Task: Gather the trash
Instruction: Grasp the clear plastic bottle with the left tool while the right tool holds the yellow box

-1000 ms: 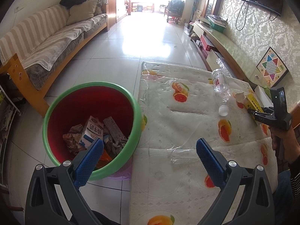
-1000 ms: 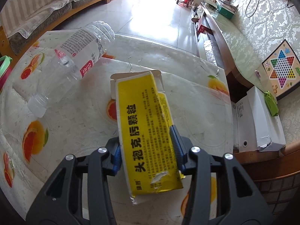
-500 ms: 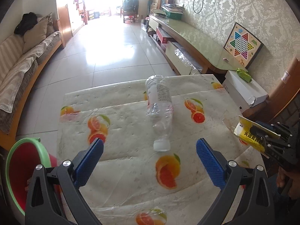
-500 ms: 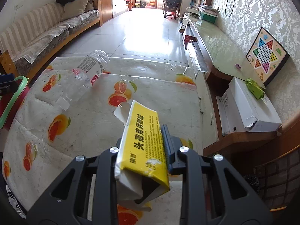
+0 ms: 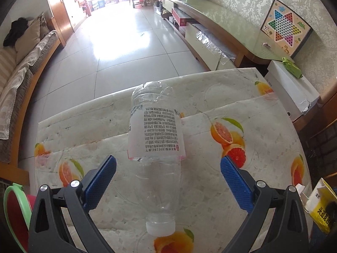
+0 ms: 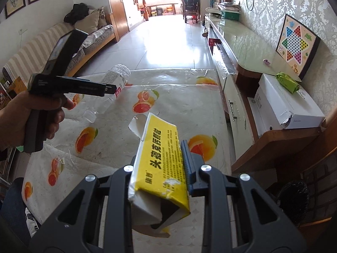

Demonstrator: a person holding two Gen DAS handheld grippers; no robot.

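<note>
On table: left tongs (image 5: pixel 168 169) agape astride bottle (image 5: pixel 157 147); right tongs (image 6: pixel 160 164) pinch yellow carton (image 6: pixel 160 160)

Yellow box (image 6: pixel 162 160): black print "头孢克肟颗粒" is read | clear plastic bottle (image 5: pixel 157 145): "(600186)" is read upside down on white label

Bottle (image 5: pixel 155 147) lies on the table (image 5: pixel 263 147) — bin (image 5: pixel 14 215) left, white box (image 5: pixel 292 88) right.

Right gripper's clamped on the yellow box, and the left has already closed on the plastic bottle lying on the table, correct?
Not quite. The left gripper is open: its blue pads straddle the plastic bottle without touching it, as the left wrist view shows. The right gripper does clamp the yellow box.
</note>
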